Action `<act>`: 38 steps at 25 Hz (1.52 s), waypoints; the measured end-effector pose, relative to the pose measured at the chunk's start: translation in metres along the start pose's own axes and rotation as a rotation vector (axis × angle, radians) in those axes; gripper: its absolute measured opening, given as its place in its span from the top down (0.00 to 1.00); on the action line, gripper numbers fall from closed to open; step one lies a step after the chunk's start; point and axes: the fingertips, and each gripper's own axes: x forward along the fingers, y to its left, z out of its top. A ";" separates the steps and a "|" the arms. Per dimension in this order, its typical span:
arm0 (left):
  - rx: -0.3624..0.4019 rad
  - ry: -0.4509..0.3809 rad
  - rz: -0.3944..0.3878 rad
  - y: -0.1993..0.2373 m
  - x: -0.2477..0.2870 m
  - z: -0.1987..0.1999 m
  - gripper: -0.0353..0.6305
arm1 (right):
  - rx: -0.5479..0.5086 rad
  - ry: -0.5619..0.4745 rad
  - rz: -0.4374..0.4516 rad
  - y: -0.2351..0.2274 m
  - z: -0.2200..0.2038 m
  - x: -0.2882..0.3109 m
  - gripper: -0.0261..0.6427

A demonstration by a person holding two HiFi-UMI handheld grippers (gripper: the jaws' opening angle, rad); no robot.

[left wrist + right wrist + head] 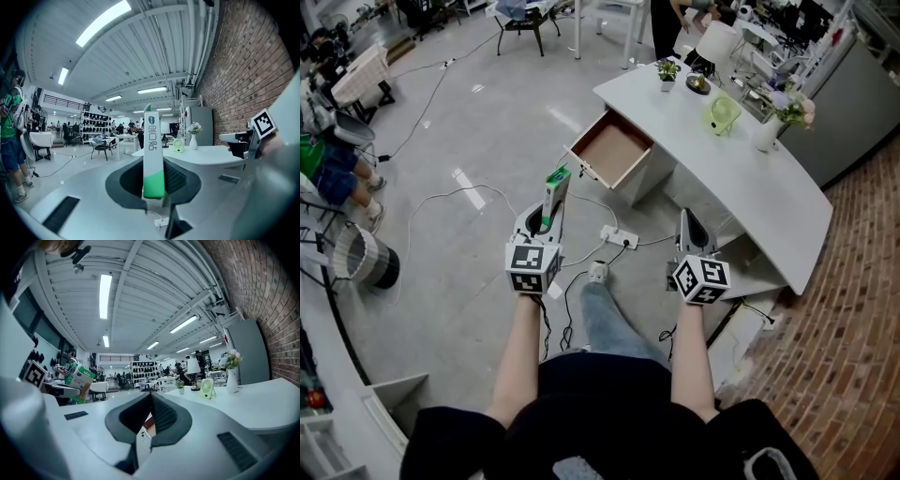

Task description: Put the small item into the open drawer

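Short of the open brown-bottomed drawer (612, 150), the left gripper (546, 218) was clamped on a slim white-and-green cardboard box (555, 187). The box stood upright, its lower end hidden between the pads. Right of it, equally short of the drawer, the right gripper (687, 220) had its jaws together on nothing. The drawer stuck out of a curved white desk (741, 178), whose far end was cut off.

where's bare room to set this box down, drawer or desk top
The open drawer looks bare inside, wall to wall, room for the box. The desk top is free from the vase to its near end. Its far end is crowded: plant, dish, green fan, vase. On the floor before the drawer lie a power strip and cables.
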 end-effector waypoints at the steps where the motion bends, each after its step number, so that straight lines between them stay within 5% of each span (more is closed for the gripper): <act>1: -0.001 0.000 0.007 0.006 0.009 0.000 0.82 | -0.002 -0.001 0.004 -0.003 0.001 0.012 0.96; 24: -0.011 0.071 0.059 0.137 0.273 0.034 0.82 | 0.028 0.074 0.085 -0.055 0.016 0.326 0.96; 38: -0.020 0.095 0.040 0.154 0.338 0.037 0.82 | 0.046 0.111 0.115 -0.057 0.009 0.396 0.96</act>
